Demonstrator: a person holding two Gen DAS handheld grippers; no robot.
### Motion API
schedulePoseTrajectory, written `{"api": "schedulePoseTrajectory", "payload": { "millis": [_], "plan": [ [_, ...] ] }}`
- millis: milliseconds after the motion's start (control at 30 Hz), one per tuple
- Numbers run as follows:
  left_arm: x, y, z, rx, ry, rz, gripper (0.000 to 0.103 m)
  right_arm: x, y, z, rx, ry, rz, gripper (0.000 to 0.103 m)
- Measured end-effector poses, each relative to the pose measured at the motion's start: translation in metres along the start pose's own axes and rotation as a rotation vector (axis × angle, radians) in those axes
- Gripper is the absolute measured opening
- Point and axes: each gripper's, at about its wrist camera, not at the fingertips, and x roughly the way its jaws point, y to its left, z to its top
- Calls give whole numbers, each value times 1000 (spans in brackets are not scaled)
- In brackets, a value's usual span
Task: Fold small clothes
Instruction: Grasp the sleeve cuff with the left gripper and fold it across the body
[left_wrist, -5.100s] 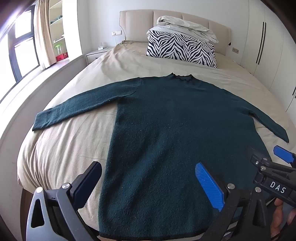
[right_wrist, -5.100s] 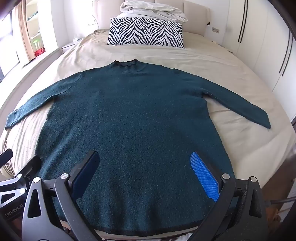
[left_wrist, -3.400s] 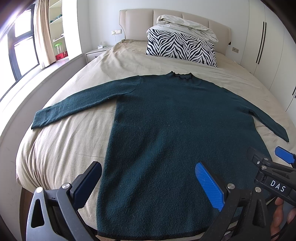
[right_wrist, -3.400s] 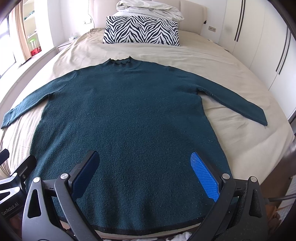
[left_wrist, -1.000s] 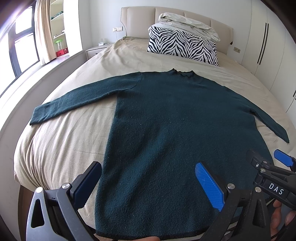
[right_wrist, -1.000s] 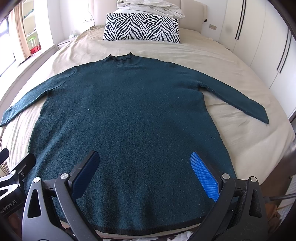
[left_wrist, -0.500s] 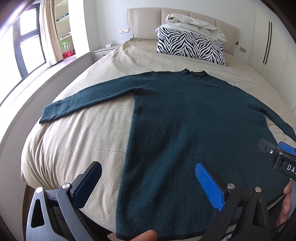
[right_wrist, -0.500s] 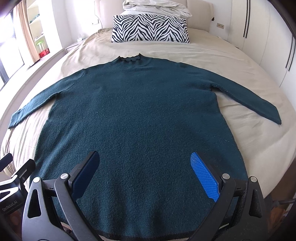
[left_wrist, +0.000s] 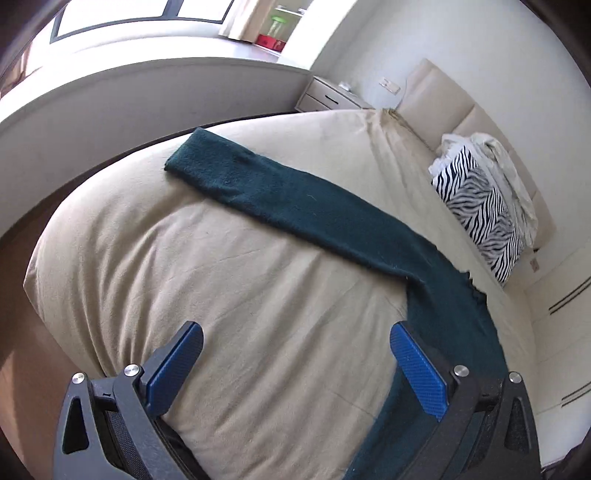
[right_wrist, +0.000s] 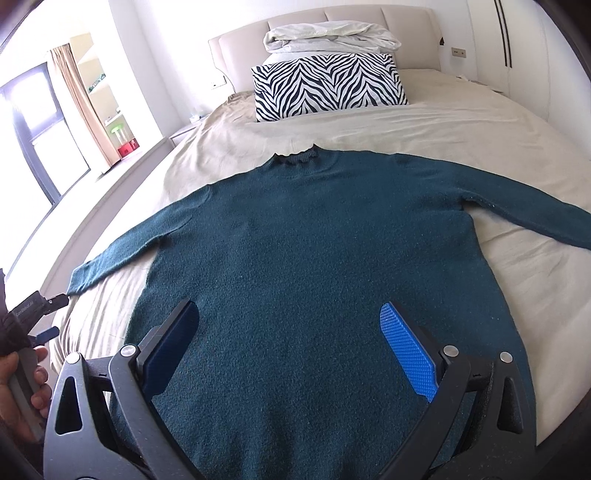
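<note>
A dark teal long-sleeved sweater lies flat and face down on the beige bed, neck towards the headboard, both sleeves spread out. My right gripper is open and empty above the sweater's lower body. My left gripper is open and empty over bare bedding at the bed's left side; the sweater's left sleeve stretches across ahead of it, cuff at the bed's edge. The left gripper also shows in the right wrist view, just beyond the left cuff.
A zebra-print pillow with folded pale bedding on top stands by the headboard. A low white ledge and window run along the bed's left side, with a nightstand. White wardrobes stand at the right.
My left gripper has swung left, away from the sweater's hem, and tilted; it now faces the left sleeve. My right gripper has shifted slightly left and stays open over the lower body.
</note>
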Motion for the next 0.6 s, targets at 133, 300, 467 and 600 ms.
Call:
{"api": "schedulePoseTrajectory", "payload": {
  "millis": [133,300,467,600],
  "plan": [
    [23,53,33,-262,-23,-86,101,3,-2,8,2,5,12,100],
    [61,89,60,-450,-15,-191,90,16,-5,12,47,26,49,99],
    [77,100,83,-522,-64,-209,90,37,-3,17,84,59,75,98],
    [98,103,102,-538,-65,-228,86,48,1,20,86,64,76,96]
  ]
}}
